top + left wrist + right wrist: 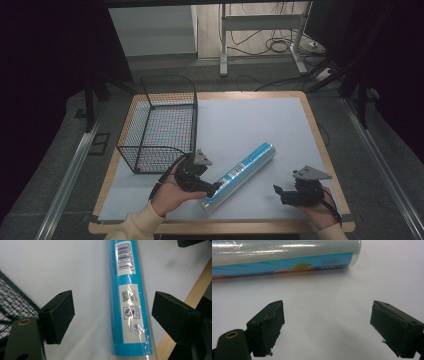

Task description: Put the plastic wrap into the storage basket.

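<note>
Between my left gripper's (112,317) wide jaws lies the blue roll (128,302), untouched; right gripper (327,327) wide, roll ahead.

A square wooden-edged table (315,131) is covered by a pale white sheet (250,120), and it is stood on a grey floor. A black wire-mesh basket (159,122) is placed on the sheet at the table's far left. A long clear-wrapped cylindrical roll with a blue label (240,176) is laid diagonally near the front edge, just right of the basket.
</note>
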Available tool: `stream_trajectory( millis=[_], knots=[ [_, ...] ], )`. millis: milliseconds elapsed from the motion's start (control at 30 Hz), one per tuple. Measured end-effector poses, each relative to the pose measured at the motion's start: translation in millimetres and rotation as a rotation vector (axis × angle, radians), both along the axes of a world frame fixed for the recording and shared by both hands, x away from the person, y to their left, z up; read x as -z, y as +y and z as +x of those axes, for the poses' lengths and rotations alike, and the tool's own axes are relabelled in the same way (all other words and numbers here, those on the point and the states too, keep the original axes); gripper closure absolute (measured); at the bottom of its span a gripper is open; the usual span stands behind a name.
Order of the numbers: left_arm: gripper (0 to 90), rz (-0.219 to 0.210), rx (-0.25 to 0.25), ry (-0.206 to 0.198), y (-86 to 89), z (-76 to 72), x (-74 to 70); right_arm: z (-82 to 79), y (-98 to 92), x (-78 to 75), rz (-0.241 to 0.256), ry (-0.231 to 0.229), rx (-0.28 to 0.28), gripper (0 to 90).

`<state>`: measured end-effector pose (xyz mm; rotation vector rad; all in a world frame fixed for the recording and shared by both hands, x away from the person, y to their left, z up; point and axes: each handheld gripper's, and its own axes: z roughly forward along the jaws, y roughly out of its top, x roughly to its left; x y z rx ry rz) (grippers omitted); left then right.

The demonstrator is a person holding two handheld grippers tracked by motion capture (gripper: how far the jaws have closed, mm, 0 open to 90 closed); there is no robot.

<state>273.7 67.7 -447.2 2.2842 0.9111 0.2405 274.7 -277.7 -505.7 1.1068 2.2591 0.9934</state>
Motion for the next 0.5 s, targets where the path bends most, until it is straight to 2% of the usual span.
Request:
stream_trajectory(
  millis=[500],
  knots=[
    [17.4, 0.041, 0.037, 0.027, -30.6, 9.3, 5.8, 0.2, -0.3, -0.2, -0.006, 0.003, -0.001, 12.4]
  ],
)
